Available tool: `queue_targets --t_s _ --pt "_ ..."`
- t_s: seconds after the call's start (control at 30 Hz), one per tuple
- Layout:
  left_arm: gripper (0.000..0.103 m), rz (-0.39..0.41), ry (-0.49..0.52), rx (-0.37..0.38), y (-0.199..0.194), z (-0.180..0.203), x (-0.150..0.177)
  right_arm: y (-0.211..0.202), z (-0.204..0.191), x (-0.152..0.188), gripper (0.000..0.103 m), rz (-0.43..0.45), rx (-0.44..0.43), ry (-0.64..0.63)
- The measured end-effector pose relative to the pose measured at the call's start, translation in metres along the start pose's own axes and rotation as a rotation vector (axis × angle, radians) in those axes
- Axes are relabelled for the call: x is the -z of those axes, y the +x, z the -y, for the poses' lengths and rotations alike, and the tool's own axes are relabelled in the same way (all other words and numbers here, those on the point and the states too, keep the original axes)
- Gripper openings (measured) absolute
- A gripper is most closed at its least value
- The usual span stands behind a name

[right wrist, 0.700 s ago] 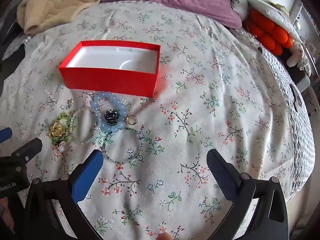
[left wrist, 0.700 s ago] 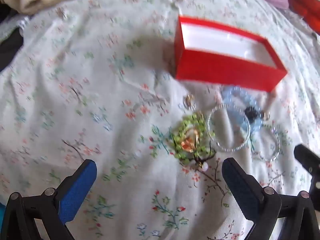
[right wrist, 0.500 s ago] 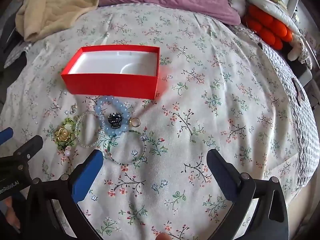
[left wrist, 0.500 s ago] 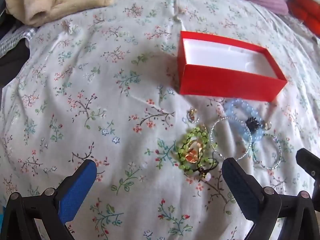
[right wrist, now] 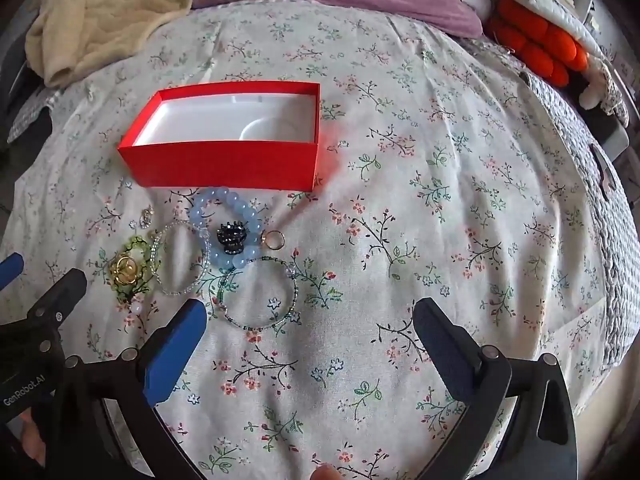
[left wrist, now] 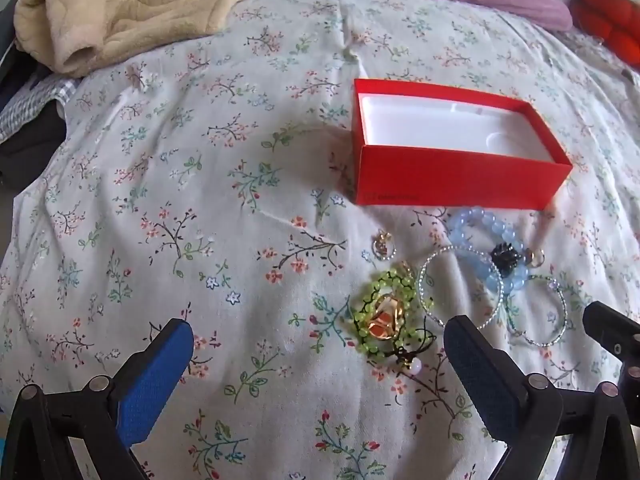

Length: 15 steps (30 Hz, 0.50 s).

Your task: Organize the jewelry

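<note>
My left gripper (left wrist: 318, 354) and right gripper (right wrist: 310, 330) both stand wide apart, empty. The jewelry lies mid-frame below the red box (right wrist: 224, 164). The blue bead bracelet (right wrist: 226, 226) looks light and slippery; I would pinch across its strand

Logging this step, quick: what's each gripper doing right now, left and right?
Left gripper: open, holding nothing, above the green bead bracelet.
Right gripper: open, holding nothing.

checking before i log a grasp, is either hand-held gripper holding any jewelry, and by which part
Nothing is held. The left hand-held gripper and right hand-held gripper are both open above the bedspread.
</note>
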<state>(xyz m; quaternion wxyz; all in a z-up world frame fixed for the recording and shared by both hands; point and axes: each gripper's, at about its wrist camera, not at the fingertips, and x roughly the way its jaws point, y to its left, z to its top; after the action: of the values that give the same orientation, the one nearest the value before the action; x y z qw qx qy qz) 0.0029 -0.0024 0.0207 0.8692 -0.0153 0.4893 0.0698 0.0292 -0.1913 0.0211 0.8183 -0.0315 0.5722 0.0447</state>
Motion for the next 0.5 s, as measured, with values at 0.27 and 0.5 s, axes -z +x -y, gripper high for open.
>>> queue_targets --t_s 0.27,0.5 --pt "0.103 -0.002 0.014 0.0 -0.0018 0.0074 0.0047 0.0013 0.0002 0.0019 0.103 -0.012 -0.003 0.01" --pt "0.103 -0.01 0.018 0.0 -0.0006 0.0098 0.0046 0.0017 -0.0052 0.0025 0.103 -0.016 -0.001 -0.008"
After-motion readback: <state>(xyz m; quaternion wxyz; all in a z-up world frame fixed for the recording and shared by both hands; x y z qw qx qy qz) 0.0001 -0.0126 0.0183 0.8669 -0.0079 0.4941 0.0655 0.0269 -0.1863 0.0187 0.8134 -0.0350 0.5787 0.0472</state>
